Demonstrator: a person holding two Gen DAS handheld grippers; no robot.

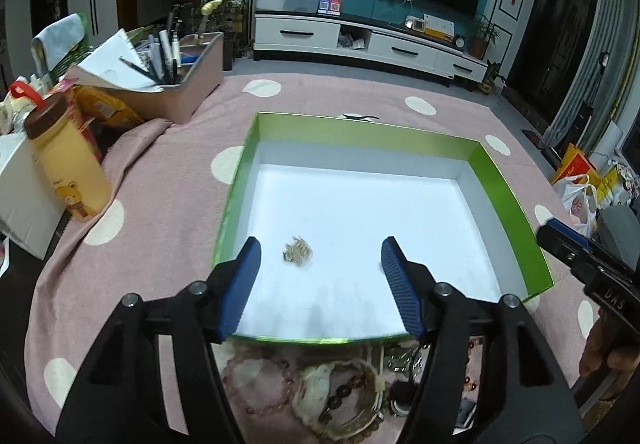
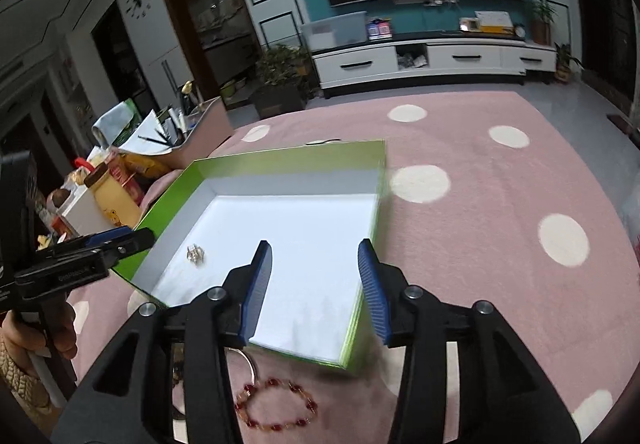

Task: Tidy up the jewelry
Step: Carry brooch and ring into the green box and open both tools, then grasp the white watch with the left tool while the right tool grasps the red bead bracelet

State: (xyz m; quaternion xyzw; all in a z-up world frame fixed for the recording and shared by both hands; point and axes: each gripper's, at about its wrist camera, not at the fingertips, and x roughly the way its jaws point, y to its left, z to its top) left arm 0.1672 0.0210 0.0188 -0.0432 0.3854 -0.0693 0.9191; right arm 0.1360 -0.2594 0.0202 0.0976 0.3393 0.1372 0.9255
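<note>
Two grippers are hovering over one green box [image 1: 500,180] with a white floor, and that box is sitting on a pink cloth [image 1: 168,180] with white dots. The left gripper [image 1: 320,256] is holding its two blue pads wide apart with nothing pinched between them. One small clump of pale, glittery jewelry [image 1: 298,253] is lying on the box floor, between the pads in this view and nearer the left one, touching neither. The right wrist view is showing that same clump [image 2: 196,255] resting alone near the box's left wall.

The right gripper [image 2: 316,272] is also standing with its pads parted and gripping nothing, poised above the near right part of the box [image 2: 280,160].

Just outside the near wall, a heap of bracelets [image 1: 320,392] is waiting on the cloth; they are overlapping and partly hidden by the gripper, so I cannot count them exactly. From the right side, one red beaded bracelet [image 2: 280,406] is lying by itself on the cloth [image 2: 500,244], just short of the box. One yellow bottle [image 1: 68,168] with a brown cap is standing off to the left.
</note>
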